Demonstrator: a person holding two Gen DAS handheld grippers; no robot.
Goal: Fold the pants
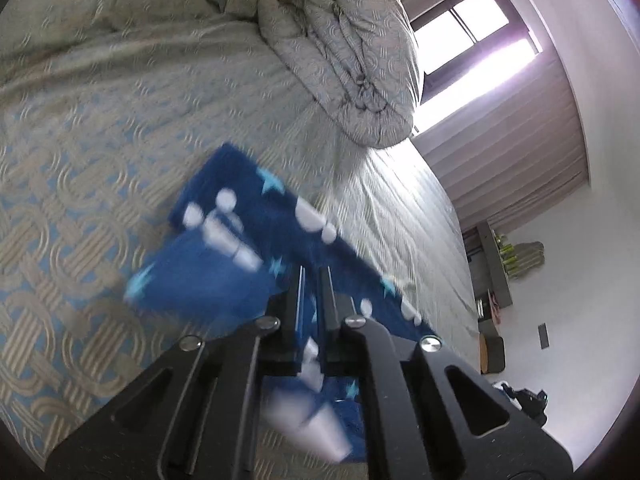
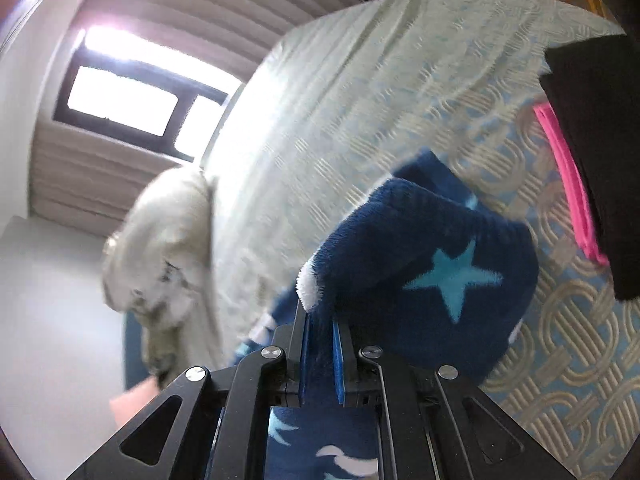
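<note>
Both grippers pinch the blue starred pants (image 2: 432, 272) over the bed (image 1: 100, 140) — left gripper (image 1: 313, 280) on one edge, right gripper (image 2: 320, 320) on a bunched fold.

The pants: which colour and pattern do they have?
The pants are dark blue fleece with light-blue stars, clearest in the right wrist view.

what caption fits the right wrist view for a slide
Right claw shut on blue star-print fleece pants above the patterned bedspread.
</note>
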